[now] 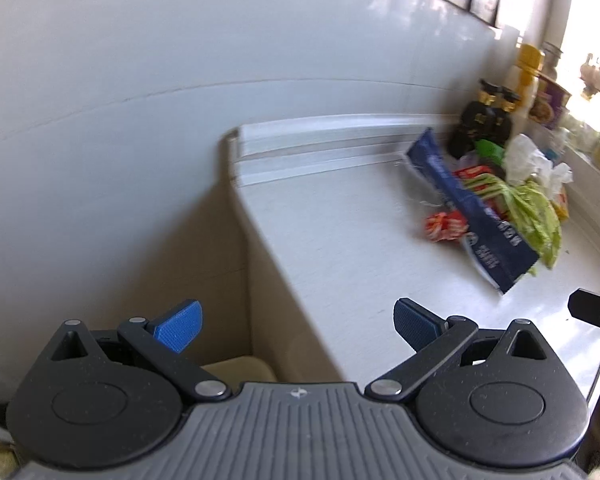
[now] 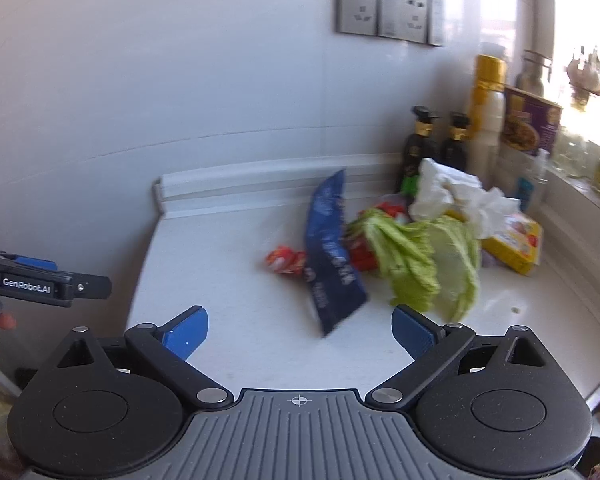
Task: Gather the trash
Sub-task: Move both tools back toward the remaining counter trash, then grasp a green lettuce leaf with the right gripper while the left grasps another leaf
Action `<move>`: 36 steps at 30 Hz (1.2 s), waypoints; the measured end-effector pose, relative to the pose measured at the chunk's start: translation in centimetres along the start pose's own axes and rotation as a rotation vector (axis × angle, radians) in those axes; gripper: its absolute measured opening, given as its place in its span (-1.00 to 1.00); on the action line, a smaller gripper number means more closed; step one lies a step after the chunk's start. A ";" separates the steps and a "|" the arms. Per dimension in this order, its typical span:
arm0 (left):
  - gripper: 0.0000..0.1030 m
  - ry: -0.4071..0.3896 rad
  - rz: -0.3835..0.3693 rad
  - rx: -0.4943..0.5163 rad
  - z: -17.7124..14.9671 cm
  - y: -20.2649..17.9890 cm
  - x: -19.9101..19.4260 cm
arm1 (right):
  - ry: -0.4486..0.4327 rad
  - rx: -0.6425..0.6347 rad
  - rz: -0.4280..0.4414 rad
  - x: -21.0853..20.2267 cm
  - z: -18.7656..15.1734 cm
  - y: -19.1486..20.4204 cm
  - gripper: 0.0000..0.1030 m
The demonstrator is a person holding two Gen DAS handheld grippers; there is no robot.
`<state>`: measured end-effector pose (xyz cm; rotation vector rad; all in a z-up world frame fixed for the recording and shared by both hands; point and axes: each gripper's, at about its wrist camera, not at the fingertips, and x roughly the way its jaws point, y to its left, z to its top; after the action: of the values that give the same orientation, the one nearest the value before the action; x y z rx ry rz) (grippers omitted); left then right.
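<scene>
Home kitchen — white countertop (image 2: pixel 228 320), sauce bottles (image 2: pixel 418 148), wall sockets (image 2: pixel 388 12).

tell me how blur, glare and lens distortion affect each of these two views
Left wrist view: motion blur smears the dark blue plastic bag and green lettuce leaves, the window at far right is blown out, and the fisheye bows the white counter's back ledge. Right wrist view: milder blur on the same bag, glare washing the upper right behind the yellow-capped bottle, and curved wall lines.

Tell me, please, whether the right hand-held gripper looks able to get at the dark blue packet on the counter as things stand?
Probably yes. The right hand-held gripper is open and empty, and the dark blue packet lies straight ahead on the white counter with only bare surface between them.
</scene>
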<state>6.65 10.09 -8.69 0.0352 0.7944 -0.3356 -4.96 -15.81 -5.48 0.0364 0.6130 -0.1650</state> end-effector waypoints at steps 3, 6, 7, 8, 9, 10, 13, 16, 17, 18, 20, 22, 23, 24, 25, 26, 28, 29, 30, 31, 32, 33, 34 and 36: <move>0.99 -0.004 -0.028 0.005 0.8 -1.6 0.6 | -0.013 0.031 -0.036 -0.3 -0.3 -1.7 0.96; 0.99 -0.012 -0.058 0.005 1.7 -3.5 1.2 | -0.018 0.074 -0.058 -0.2 -0.6 -3.4 0.96; 0.99 -0.014 -0.067 0.004 2.0 -4.1 1.5 | -0.020 0.086 -0.064 0.0 -0.7 -4.0 0.96; 0.99 -0.015 -0.077 0.001 2.4 -4.8 1.8 | -0.022 0.097 -0.068 0.2 -0.8 -4.4 0.96; 0.99 -0.015 -0.087 -0.005 2.8 -5.4 2.2 | -0.025 0.105 -0.073 0.3 -0.9 -4.9 0.96; 0.99 -0.015 -0.100 -0.014 3.2 -6.0 2.5 | -0.028 0.110 -0.079 0.6 -1.0 -5.4 0.96; 0.99 -0.022 -0.147 -0.028 4.3 -7.9 3.2 | -0.038 0.136 -0.106 1.4 -1.1 -7.1 0.96; 0.98 -0.032 -0.193 -0.021 5.2 -9.9 3.5 | -0.047 0.167 -0.119 2.2 -1.1 -9.1 0.96; 0.95 -0.034 -0.210 -0.019 5.6 -10.6 3.7 | -0.049 0.172 -0.125 2.5 -1.1 -9.7 0.96; 0.90 -0.038 -0.229 -0.016 5.9 -11.3 3.9 | -0.053 0.176 -0.130 2.8 -1.1 -10.2 0.96; 0.80 -0.046 -0.269 -0.011 6.4 -12.6 4.6 | -0.066 0.193 -0.127 3.5 -1.1 -11.4 0.96; 0.69 -0.050 -0.296 0.002 6.9 -14.0 5.6 | -0.082 0.226 -0.122 4.3 -1.0 -12.6 0.96; 0.62 -0.058 -0.301 0.014 7.0 -14.6 6.1 | -0.090 0.241 -0.126 4.6 -1.0 -13.0 0.92; 0.51 -0.064 -0.298 0.035 7.0 -15.3 6.6 | -0.092 0.251 -0.129 4.9 -0.8 -13.5 0.91; 0.45 -0.066 -0.292 0.061 7.1 -16.1 7.2 | -0.094 0.254 -0.129 5.2 -0.7 -13.8 0.89; 0.35 -0.068 -0.289 0.088 7.0 -16.6 7.8 | -0.094 0.253 -0.130 5.5 -0.6 -14.0 0.82; 0.18 -0.060 -0.281 0.133 6.9 -17.5 8.9 | -0.088 0.257 -0.129 6.1 -0.4 -14.5 0.63; 0.11 -0.060 -0.279 0.151 6.8 -17.9 9.4 | -0.085 0.265 -0.124 6.4 -0.3 -14.8 0.43; 0.05 -0.060 -0.277 0.165 6.7 -18.1 9.7 | -0.079 0.277 -0.118 6.7 -0.3 -15.1 0.20; 0.03 -0.060 -0.273 0.176 6.7 -18.3 10.0 | -0.072 0.288 -0.114 6.9 -0.2 -15.4 0.14; 0.00 -0.063 -0.267 0.186 6.7 -18.4 10.1 | -0.068 0.297 -0.115 7.1 -0.2 -15.6 -0.02; -0.03 -0.068 -0.258 0.195 6.7 -18.5 10.3 | -0.068 0.301 -0.116 7.3 -0.2 -15.8 -0.11; -0.04 -0.074 -0.250 0.203 6.7 -18.6 10.4 | -0.067 0.306 -0.115 7.4 -0.2 -16.0 -0.15; -0.05 -0.087 -0.242 0.213 6.8 -18.6 10.5 | -0.067 0.321 -0.110 7.6 -0.2 -16.3 -0.22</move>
<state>12.46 -11.55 -9.50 0.1238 0.6752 -0.6463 -1.65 -32.92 -9.77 0.3062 0.5168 -0.3691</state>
